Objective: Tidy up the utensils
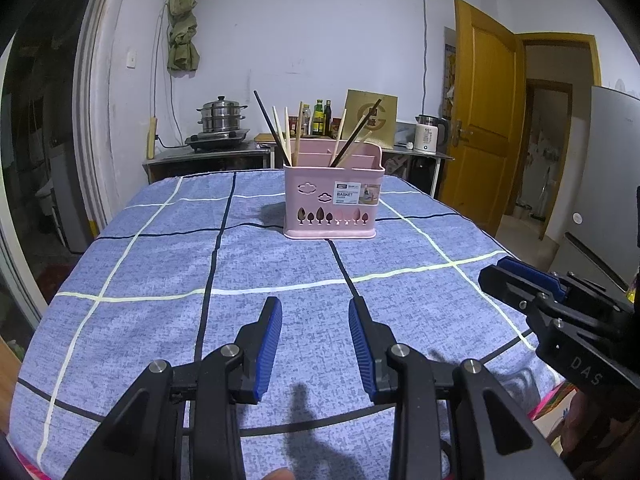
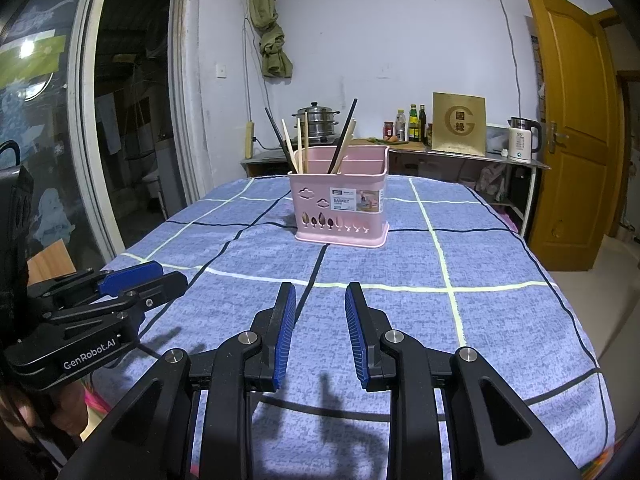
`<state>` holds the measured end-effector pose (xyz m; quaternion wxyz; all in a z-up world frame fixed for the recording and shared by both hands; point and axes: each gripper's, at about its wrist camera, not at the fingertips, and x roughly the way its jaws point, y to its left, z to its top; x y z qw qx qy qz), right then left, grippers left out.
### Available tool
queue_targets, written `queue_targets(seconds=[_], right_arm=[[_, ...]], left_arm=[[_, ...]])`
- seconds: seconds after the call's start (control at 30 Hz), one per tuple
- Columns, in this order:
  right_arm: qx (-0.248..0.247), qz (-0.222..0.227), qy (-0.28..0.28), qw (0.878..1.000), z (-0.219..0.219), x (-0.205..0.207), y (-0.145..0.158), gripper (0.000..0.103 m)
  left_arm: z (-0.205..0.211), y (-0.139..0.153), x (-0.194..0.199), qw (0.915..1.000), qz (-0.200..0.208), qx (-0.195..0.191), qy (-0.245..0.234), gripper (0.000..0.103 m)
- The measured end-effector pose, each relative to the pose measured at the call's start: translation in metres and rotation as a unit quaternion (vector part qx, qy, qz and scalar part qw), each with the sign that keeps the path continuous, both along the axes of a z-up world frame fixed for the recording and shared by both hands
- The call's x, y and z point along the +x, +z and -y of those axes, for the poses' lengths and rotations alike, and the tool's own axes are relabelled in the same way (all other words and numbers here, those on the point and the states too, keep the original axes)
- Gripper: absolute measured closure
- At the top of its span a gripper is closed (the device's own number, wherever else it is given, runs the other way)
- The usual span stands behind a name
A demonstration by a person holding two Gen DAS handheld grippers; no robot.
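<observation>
A pink plastic basket (image 1: 332, 204) (image 2: 340, 208) stands upright near the far middle of the table. Several chopsticks (image 1: 288, 136) (image 2: 298, 144), black and pale wood, lean out of its compartments. My left gripper (image 1: 316, 308) hovers over the near part of the table, well short of the basket, open with nothing between its blue pads. My right gripper (image 2: 320, 292) is beside it to the right, also open and empty. Each gripper shows from the side in the other's view: the right gripper (image 1: 520, 276) and the left gripper (image 2: 148, 276).
A blue checked cloth (image 1: 200, 280) (image 2: 480, 260) covers the table. Behind it a counter holds a steel steamer pot (image 1: 220, 118), bottles (image 2: 414, 122), a gold box (image 2: 458, 124) and a white kettle (image 2: 522, 140). A yellow door (image 2: 576, 128) stands open at the right.
</observation>
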<state>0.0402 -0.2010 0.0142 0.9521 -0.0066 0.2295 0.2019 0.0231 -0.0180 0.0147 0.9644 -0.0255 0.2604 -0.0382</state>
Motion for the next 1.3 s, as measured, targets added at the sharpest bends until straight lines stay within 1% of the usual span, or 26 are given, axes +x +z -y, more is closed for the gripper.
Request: queue_targets(seconds=[0.13, 0.53, 0.7, 0.87, 1.2, 1.3], right_arm=[[0.0, -0.001, 0.0, 1.0, -0.0011, -0.0004, 0.0001, 0.077], [-0.001, 0.0, 0.001, 1.0, -0.0031, -0.0016, 0.0006, 0.076], [-0.002, 0.0, 0.001, 1.0, -0.0037, -0.0029, 0.001, 0.076], [-0.002, 0.0, 0.001, 1.0, -0.0037, -0.0033, 0.0015, 0.076], [-0.002, -0.002, 0.0, 1.0, -0.0037, -0.0033, 0.0018, 0.076], [-0.002, -0.003, 0.002, 1.0, -0.0035, -0.0039, 0.0019, 0.077]], left_arm=[[0.0013, -0.0012, -0.0001, 1.0, -0.001, 0.007, 0.002, 0.069], [0.0002, -0.0029, -0.0014, 1.0, -0.005, -0.005, -0.007, 0.069], [-0.0002, -0.0021, -0.0022, 1.0, -0.002, -0.004, -0.006, 0.069], [0.0029, -0.0014, -0.0047, 0.9999, 0.004, 0.013, 0.002, 0.069], [0.0037, -0.0043, -0.0038, 1.0, -0.004, 0.008, -0.002, 0.068], [0.005, -0.005, -0.0041, 0.9999, -0.004, 0.013, 0.002, 0.069]])
